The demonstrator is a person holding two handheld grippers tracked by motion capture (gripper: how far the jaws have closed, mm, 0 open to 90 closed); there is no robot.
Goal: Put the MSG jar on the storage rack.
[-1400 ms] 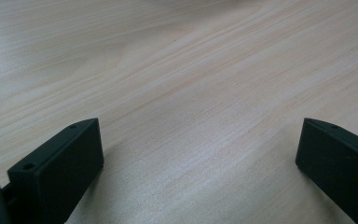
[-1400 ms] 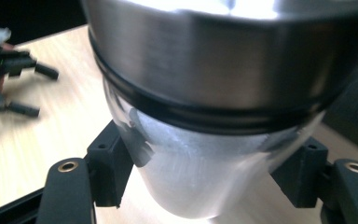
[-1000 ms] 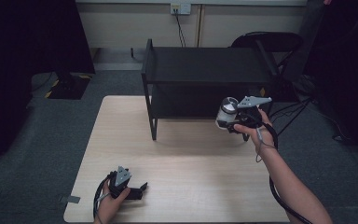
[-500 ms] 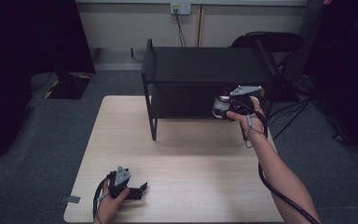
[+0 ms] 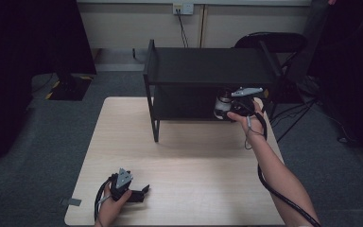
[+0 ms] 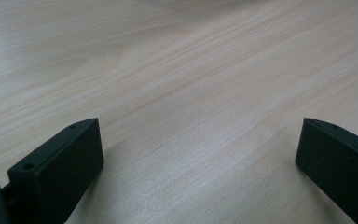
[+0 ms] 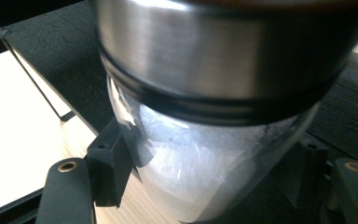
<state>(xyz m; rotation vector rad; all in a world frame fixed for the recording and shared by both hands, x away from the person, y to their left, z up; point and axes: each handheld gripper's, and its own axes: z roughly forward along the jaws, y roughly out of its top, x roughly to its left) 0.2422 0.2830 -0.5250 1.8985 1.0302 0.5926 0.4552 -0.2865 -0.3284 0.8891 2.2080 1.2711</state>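
High view: over the last second the right gripper point(image 5: 228, 109), pinching a metal-lidded glass jar point(image 5: 222, 105) of white crystals, has carried it from beside the black shelf unit point(image 5: 208, 66) into its lower shelf opening, probably to set it there. Left gripper point(image 5: 139, 193) rests spread on the table point(image 5: 194, 156). No writing is readable.

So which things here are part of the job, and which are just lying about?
In play: glass jar with steel lid, clamped in right tool; black shelf unit.

Idle: left tool, open on wooden table; black chair; wall socket.
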